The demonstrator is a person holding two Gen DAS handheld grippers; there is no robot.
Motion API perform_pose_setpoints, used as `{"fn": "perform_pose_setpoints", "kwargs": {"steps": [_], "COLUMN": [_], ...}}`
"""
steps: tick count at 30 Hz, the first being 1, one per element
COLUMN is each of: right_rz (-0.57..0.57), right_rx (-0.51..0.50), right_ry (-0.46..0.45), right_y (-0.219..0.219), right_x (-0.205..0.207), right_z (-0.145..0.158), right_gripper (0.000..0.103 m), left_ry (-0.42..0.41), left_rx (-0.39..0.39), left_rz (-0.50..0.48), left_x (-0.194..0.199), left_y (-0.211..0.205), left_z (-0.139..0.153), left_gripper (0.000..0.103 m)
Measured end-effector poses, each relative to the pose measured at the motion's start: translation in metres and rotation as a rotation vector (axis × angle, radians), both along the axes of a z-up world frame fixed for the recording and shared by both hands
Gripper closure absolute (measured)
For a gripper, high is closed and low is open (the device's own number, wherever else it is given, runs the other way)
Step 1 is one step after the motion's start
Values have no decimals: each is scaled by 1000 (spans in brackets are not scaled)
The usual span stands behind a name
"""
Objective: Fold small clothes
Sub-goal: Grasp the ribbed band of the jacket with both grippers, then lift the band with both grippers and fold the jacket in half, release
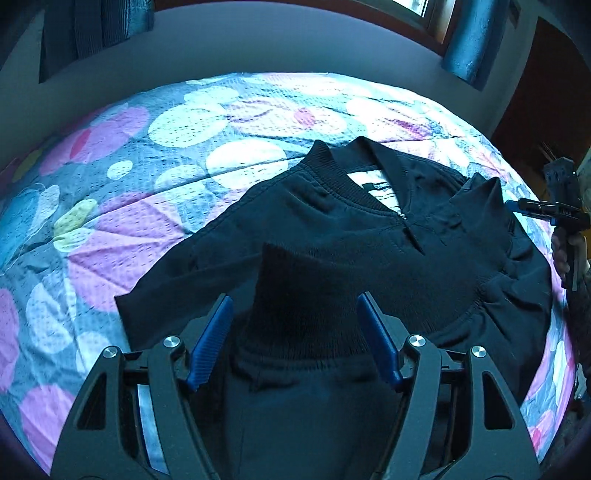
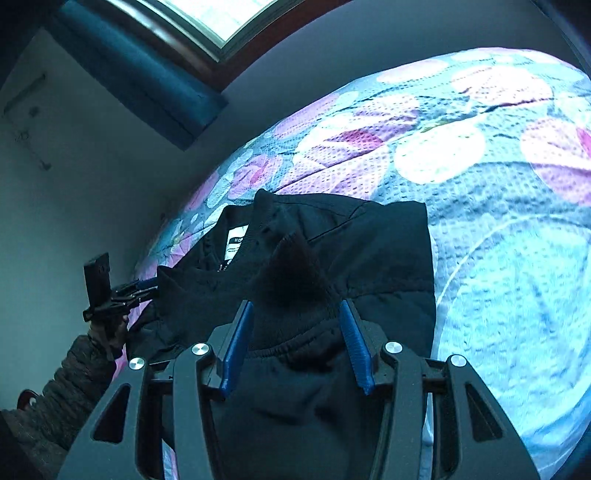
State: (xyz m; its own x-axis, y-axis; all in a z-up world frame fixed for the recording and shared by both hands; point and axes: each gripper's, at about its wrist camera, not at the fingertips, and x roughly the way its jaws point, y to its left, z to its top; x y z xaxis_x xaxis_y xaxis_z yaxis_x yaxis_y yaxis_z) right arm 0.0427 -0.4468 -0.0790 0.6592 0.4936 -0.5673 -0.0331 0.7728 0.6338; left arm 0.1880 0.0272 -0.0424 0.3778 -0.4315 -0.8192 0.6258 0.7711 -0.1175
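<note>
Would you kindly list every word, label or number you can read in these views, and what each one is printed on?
"H:co", only partly legible: white neck label inside the black jacket's collar, in the right wrist view.
Smaller lines below it on the label: too blurred to read.
Same label in the left wrist view: a dark strip, unreadable.

Bed: a bed [image 1: 110,155] filled most of both views, its floral cover printed with pale circles and pink and purple petals on blue, finely dimpled and lightly creased.
Wall: a plain grey wall [image 1: 258,40] ran behind the bed, dim and bluish in tone.
Window: a window [image 2: 214,18] sat at 12 o'clock in the right wrist view, bright with daylight, framed in reddish-brown wood.
Curtains: blue curtains [image 1: 469,44] hung at 1 o'clock in the left wrist view; darker ones [image 1: 96,26] hung at 11 o'clock.
Light: daylight fell on the far part of the cover; the corners stayed dark.
</note>
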Motion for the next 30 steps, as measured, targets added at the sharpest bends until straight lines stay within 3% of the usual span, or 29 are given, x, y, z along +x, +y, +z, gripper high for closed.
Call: {"fn": "perform_pose_setpoints", "kwargs": {"steps": [3,6,8,11,14,16,17,18,20,22,25,30], "right_rz": [29,59,74,93,98,102,105,113,108,101,71,23], "right_rx": [2,-46,-59,-77,-119,-154,-171,-188,-279,-316,-328,-343], "right_ry": [-11,-19,-24,-42,-42,-34,-34,-29,-11,-25,-61,-131], "right_y": [0,7,9,10,14,17,19,22,31,37,39,37], "right_x": [14,25,30,34,40,45,47,48,49,44,34,33], "right_z": [2,6,8,11,13,13,13,13,13,17,30,64], "right_gripper": [54,54,54,44,44,45,57,78,91,93,93,94], "left_ry": [32,38,27,8,10,21,17,7,-4,-47,-98,-154], "left_rx": [-31,-21,-3,14,22,26,34,49,79,115,133,99], "left_rz": [11,5,-2,-15,-8,3,13,26,35,53,97,156], "left_x": [8,10,8,5,7,9,10,10,8,2,-7,0], "left_y": [0,-3,-7,-11,-14,-15,-16,-17,-18,-21,-24,-24], "left_z": [-4,-7,-8,-7,-8,-10,-10,-11,-12,-11,-3,25], "left_gripper": [36,51,52,52,52,59,62,68,82,90,92,92]}}
